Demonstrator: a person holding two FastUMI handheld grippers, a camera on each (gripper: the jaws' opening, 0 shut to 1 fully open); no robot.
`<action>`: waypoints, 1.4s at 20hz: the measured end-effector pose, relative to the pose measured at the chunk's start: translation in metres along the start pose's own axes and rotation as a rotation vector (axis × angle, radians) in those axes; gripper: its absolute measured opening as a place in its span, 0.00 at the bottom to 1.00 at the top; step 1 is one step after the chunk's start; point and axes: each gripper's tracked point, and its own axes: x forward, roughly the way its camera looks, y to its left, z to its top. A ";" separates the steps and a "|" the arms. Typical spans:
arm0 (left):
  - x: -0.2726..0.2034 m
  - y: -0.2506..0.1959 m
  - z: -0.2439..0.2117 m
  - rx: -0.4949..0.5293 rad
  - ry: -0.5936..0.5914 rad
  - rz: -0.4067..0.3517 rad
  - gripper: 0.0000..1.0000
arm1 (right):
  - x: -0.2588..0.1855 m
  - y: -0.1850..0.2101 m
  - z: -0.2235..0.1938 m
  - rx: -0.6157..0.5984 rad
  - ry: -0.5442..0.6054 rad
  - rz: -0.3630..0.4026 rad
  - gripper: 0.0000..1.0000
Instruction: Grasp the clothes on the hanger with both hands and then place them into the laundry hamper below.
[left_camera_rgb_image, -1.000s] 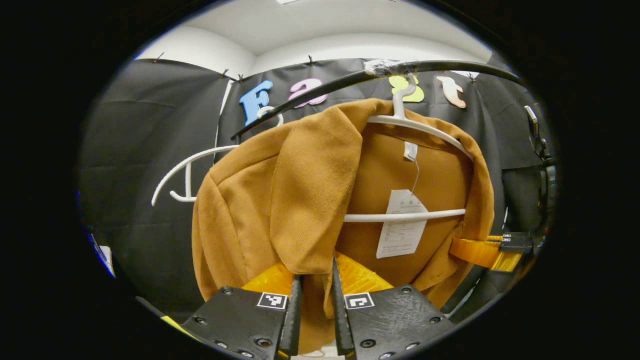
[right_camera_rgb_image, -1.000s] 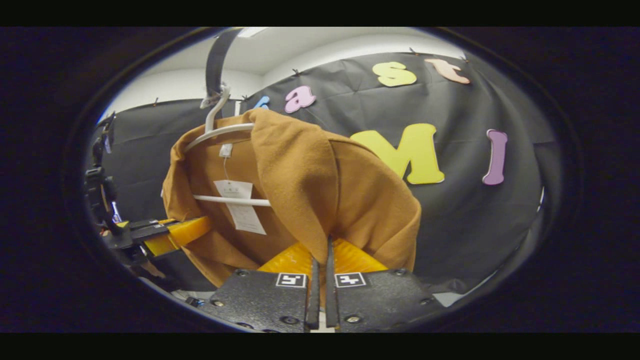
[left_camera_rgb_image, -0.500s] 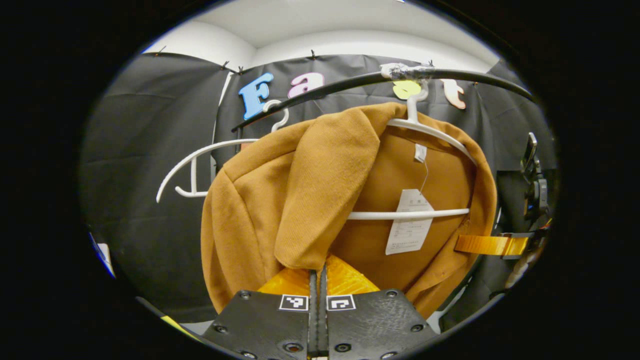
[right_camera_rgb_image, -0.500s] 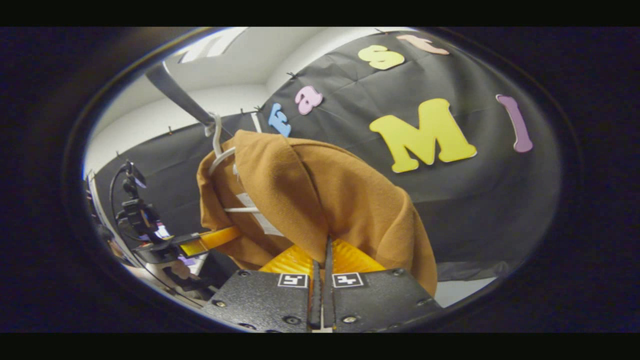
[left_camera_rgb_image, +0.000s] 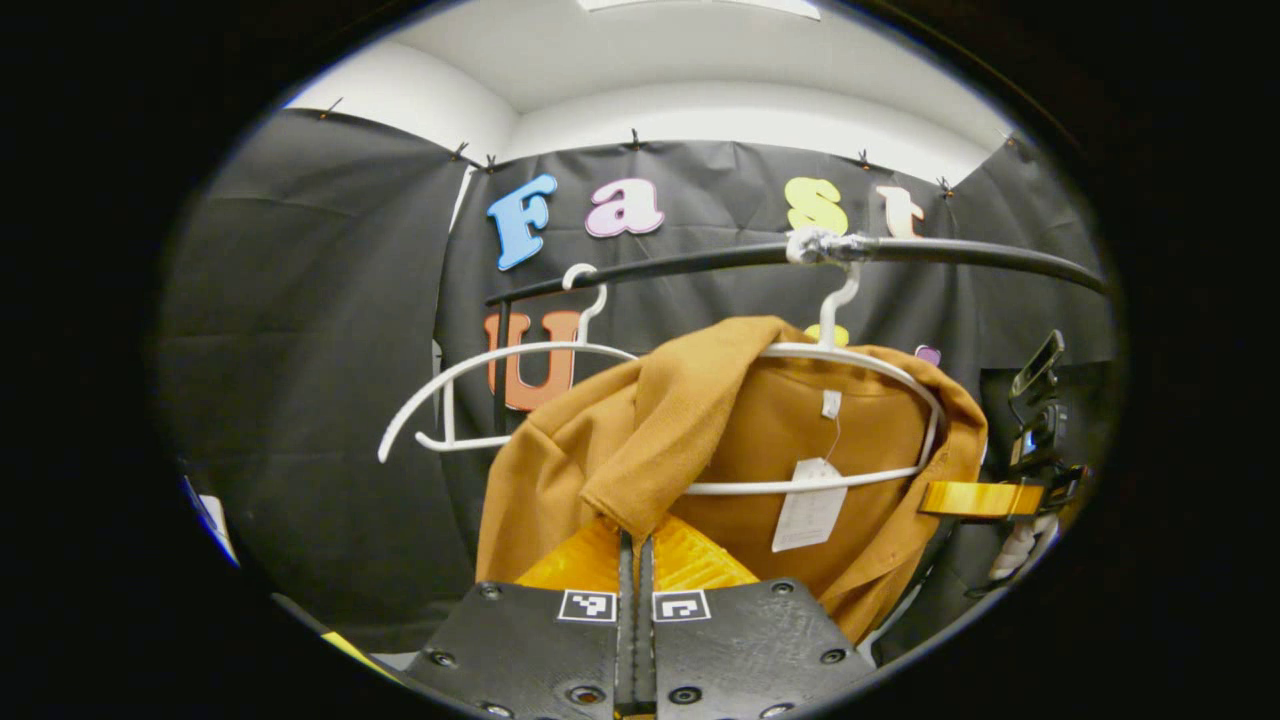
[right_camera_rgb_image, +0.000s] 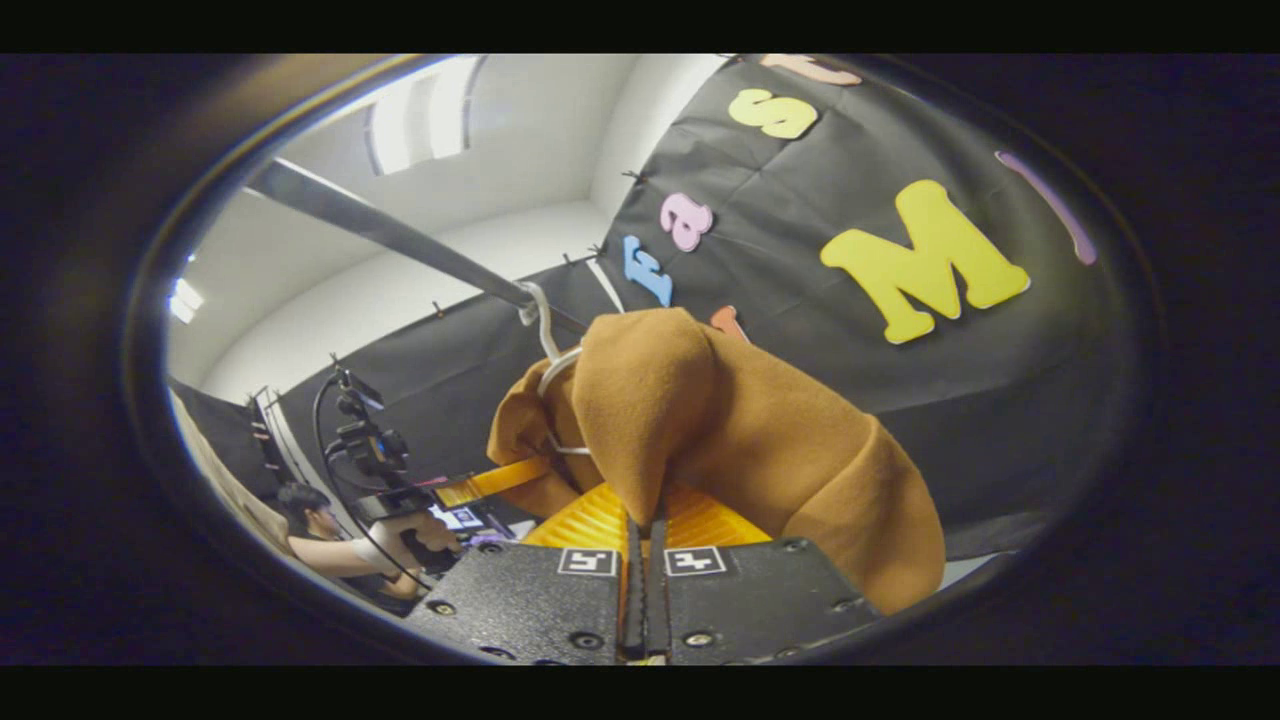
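The brown garment (left_camera_rgb_image: 760, 440) hangs on a white hanger (left_camera_rgb_image: 860, 365) hooked over the black rail (left_camera_rgb_image: 960, 252). The left claw (left_camera_rgb_image: 635, 560) is closed, both fingers pinching a front flap of the garment. The right claw (right_camera_rgb_image: 645, 545) is likewise closed on the opposite flap. A second, bare white hanger (left_camera_rgb_image: 470, 385) hangs beside the garment on the same rail.

above garment: black rail (left_camera_rgb_image: 950, 252) crosses, hanger hook (left_camera_rgb_image: 838, 298) on it
left of brown coat (left_camera_rgb_image: 560, 470): empty white hanger (left_camera_rgb_image: 480, 365), open space beneath it
right side: other gripper (left_camera_rgb_image: 985, 498) touching coat edge
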 end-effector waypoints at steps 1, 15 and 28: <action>-0.001 0.003 0.007 0.002 -0.011 0.001 0.04 | -0.002 0.007 0.006 0.031 -0.020 0.040 0.04; 0.024 0.067 0.066 -0.003 -0.084 0.013 0.04 | -0.035 0.026 0.108 0.266 -0.325 0.270 0.04; 0.035 0.059 0.024 -0.085 -0.005 -0.076 0.00 | -0.059 -0.003 0.121 0.405 -0.440 0.291 0.04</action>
